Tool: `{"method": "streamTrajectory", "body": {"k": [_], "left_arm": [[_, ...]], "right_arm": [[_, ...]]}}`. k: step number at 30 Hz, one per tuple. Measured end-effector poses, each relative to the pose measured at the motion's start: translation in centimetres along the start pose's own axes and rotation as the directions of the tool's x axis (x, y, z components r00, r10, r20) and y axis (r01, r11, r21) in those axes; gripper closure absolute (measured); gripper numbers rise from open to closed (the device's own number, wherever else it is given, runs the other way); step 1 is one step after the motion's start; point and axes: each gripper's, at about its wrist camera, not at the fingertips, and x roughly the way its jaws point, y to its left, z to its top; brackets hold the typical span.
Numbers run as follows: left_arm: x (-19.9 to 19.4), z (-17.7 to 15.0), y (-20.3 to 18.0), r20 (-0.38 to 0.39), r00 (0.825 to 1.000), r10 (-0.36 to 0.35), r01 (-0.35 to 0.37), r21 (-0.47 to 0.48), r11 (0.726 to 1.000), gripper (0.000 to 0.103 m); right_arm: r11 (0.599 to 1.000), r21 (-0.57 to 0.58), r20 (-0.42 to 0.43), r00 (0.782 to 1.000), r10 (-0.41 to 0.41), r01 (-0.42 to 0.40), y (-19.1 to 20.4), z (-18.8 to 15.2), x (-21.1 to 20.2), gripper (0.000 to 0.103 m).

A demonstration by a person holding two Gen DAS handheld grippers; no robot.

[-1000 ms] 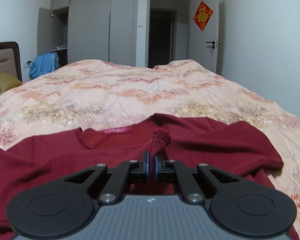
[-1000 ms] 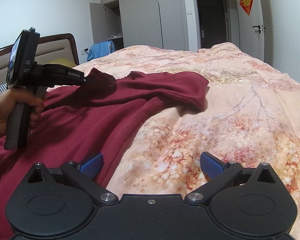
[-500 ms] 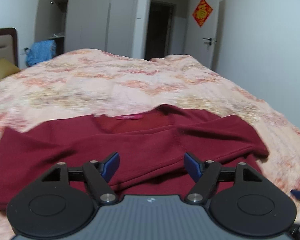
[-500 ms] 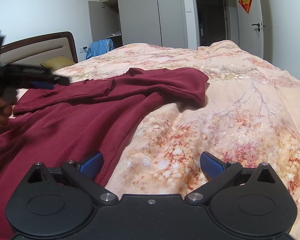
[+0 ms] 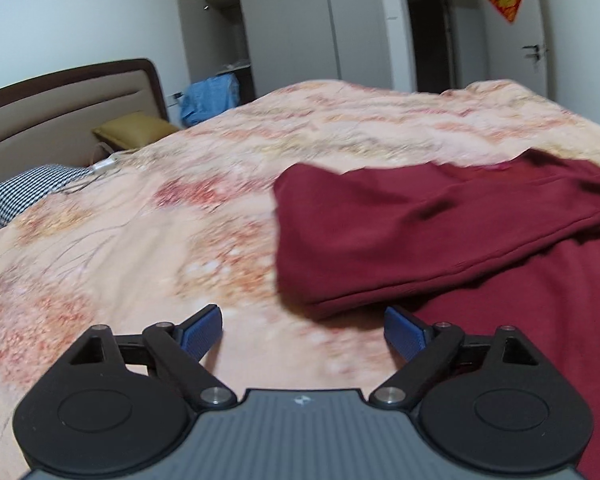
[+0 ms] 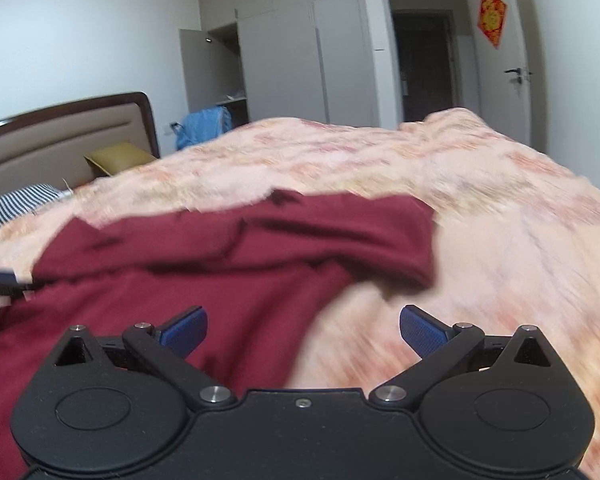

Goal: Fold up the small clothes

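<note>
A dark red top point(image 5: 440, 236) lies spread on the floral bedspread point(image 5: 160, 240), one sleeve folded across its body. My left gripper point(image 5: 303, 330) hovers over bare bedspread just left of the garment's folded edge; its jaws are opening and nothing is between them. In the right wrist view the same red top point(image 6: 240, 264) fills the middle and left. My right gripper point(image 6: 303, 330) stands open above the garment's right edge, its blue pads point(image 6: 422, 334) holding nothing. The tip of the left gripper point(image 6: 0, 280) shows at the far left edge there.
A padded headboard point(image 5: 60, 112) with a yellow pillow point(image 5: 134, 132) and a checked pillow point(image 5: 24, 192) stands at the left. A blue garment point(image 5: 212, 98) hangs by the grey wardrobe point(image 5: 300, 28). A white door point(image 5: 536, 40) and dark doorway lie beyond the bed.
My left gripper let go of the red cuff, opened wide and swung left off the garment over bare bedspread. The sleeve now lies across the top. My right gripper rose slightly, staying open.
</note>
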Motion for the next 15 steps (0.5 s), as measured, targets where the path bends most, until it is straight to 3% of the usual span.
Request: {"method": "streamTrajectory", "body": {"k": [4, 9, 12, 14, 15], "left_arm": [[0.8, 0.1, 0.2, 0.015, 1.0, 0.001, -0.001, 0.012, 1.0, 0.01], [1.2, 0.5, 0.1, 0.049, 0.999, 0.007, -0.008, 0.018, 1.0, 0.011], [1.5, 0.9, 0.6, 0.057, 0.998, 0.006, -0.006, -0.001, 1.0, 0.011], [1.9, 1.2, 0.9, 0.056, 0.998, 0.004, -0.004, 0.0, 1.0, 0.011], [2.0, 1.3, 0.9, 0.056, 0.998, 0.005, -0.005, 0.002, 1.0, 0.011]], "right_arm": [[0.998, -0.055, -0.074, 0.997, 0.038, -0.042, 3.0, 3.1, 6.1, 0.027], [0.995, -0.063, -0.138, 0.988, 0.066, -0.075, 5.3, 6.1, 13.1, 0.036], [0.997, -0.035, -0.205, 0.977, 0.061, -0.069, 5.7, 6.7, 16.1, 0.05], [0.996, -0.05, -0.234, 0.97, 0.06, -0.074, 6.1, 6.6, 17.1, 0.081], [0.994, -0.081, -0.237, 0.97, 0.049, -0.07, 6.4, 6.5, 17.2, 0.09]]}}
